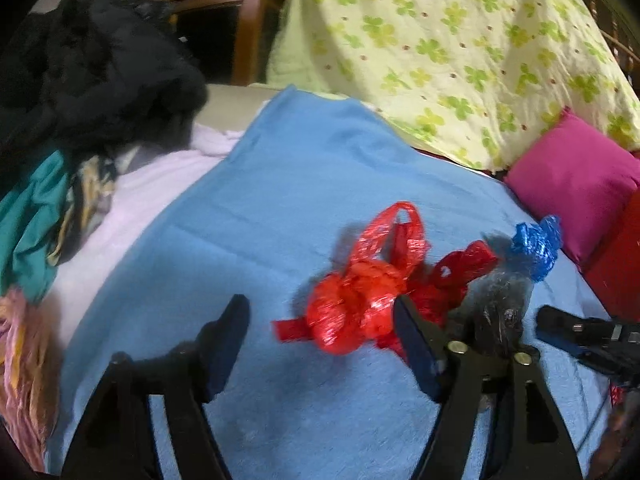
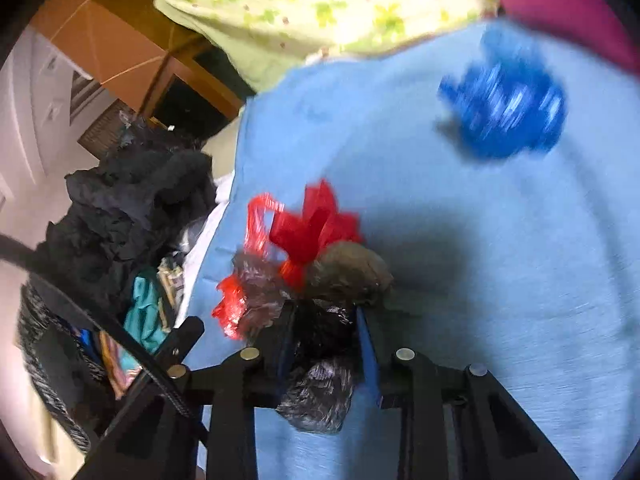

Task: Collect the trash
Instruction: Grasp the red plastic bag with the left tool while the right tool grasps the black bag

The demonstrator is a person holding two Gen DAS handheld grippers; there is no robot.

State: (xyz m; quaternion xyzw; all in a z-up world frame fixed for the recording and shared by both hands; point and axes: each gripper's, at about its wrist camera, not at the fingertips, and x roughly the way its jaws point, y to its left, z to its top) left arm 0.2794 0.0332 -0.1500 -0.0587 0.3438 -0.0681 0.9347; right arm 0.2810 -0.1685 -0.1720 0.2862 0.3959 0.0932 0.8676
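A light blue blanket (image 1: 280,200) is spread over the bed, and the trash lies on it as a loose scatter of crumpled plastic bags.

The left gripper (image 1: 320,344) hangs over the blanket with its jaws spread wide and nothing between them. A crumpled red plastic bag (image 1: 360,300) lies on the blanket just ahead of it, its far side touching or overlapping the right-hand finger (image 1: 416,344); through the blur I cannot tell which.

The right gripper (image 2: 324,340) has its jaws drawn close together, clamped on a black plastic bag (image 2: 320,360). The bag bulges out above and below the blue pads (image 2: 368,356). More crumpled plastic, greyish and brownish, sits bunched against the front of it, right beside the red bag (image 2: 304,232).

A blue plastic bag (image 2: 504,108) lies well apart from the others, farther up the blanket, near a magenta pillow (image 1: 572,184).

A yellow-green floral bedsheet (image 1: 460,40) covers the head of the bed. To the left, a heap of dark clothes (image 1: 100,60) is piled over teal and patterned garments, beside a pale pink cloth (image 1: 140,200). A wooden cabinet (image 2: 112,40) stands behind.
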